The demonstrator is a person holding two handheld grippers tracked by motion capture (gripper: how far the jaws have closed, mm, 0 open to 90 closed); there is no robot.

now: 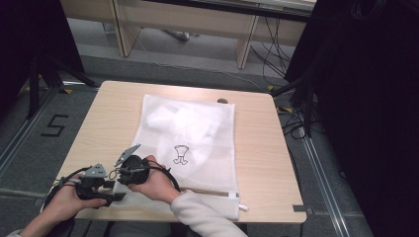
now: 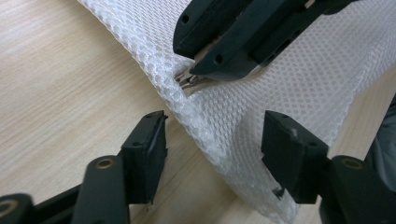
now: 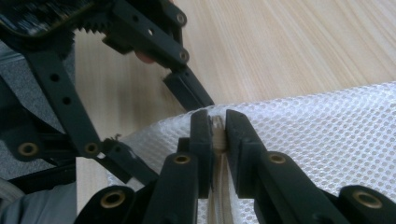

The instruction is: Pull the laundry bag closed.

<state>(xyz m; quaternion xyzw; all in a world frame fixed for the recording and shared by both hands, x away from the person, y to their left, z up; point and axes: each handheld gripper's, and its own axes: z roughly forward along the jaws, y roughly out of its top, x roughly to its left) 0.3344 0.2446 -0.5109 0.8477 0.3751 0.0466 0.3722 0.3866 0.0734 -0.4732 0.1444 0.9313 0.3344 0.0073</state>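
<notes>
A white mesh laundry bag (image 1: pixel 197 133) lies flat on the wooden table (image 1: pixel 276 148), with something white inside it. At the bag's near left corner my right gripper (image 3: pixel 218 126) is shut on the metal zipper pull (image 2: pixel 187 81), at the end of the cream zipper tape. In the high view the right gripper (image 1: pixel 120 177) is held by a hand in a white sleeve. My left gripper (image 2: pixel 215 149) stands open around the same corner, the mesh edge (image 2: pixel 224 126) between its jaws, with a gap at one pad. From above, the left gripper (image 1: pixel 114 191) sits just left of the right one.
A black line drawing (image 1: pixel 181 154) marks the bag's middle. The zipper runs along the bag's near edge to a white tab (image 1: pixel 242 207). A small dark object (image 1: pixel 222 100) lies at the table's far edge. Bare wood flanks the bag on both sides.
</notes>
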